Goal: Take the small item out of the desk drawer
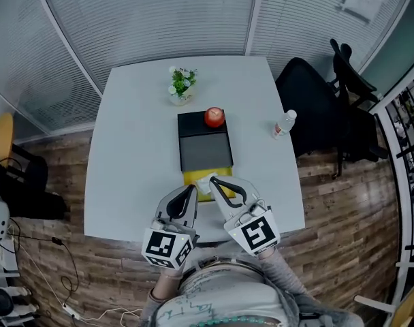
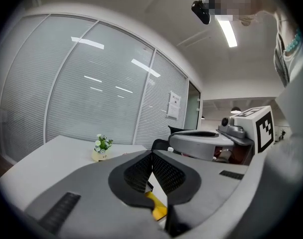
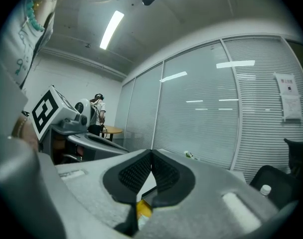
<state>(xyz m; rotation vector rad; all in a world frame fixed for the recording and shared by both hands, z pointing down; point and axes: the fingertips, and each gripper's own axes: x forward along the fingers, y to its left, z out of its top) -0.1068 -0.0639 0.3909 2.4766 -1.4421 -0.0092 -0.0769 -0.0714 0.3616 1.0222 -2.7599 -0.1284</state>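
Holds the left claw (image 1: 190,191) low over the near edge of the white bench (image 1: 125,155), jaws pressed together tip to tip with nothing between the pads. Holds the right claw (image 1: 214,181) just to the right of it, the two bodies nearly side by side, jaws likewise closed on nothing. Points both claws away from the body and close to level, marker cubes toward the torso

Shows the yellow drawer (image 1: 192,177) right at the tips of both claws, pulled out toward them from a black box (image 1: 205,148). Shows a small white item (image 1: 204,184) lying in that drawer, directly at the right claw's tip and just right of the left claw's tip; cannot tell whether either tip touches it. Catches a strip of the yellow drawer (image 2: 158,209) below the shut jaws in the left gripper view, and again in the right gripper view

Shows a red apple (image 1: 214,117) on the far end of the box, straight beyond the claws, and a small potted plant (image 1: 182,85) farther on, slightly to the left. Shows a clear bottle (image 1: 284,123) standing well off to the right of the right claw, near the bench's edge, with a black chair (image 1: 316,104) past it
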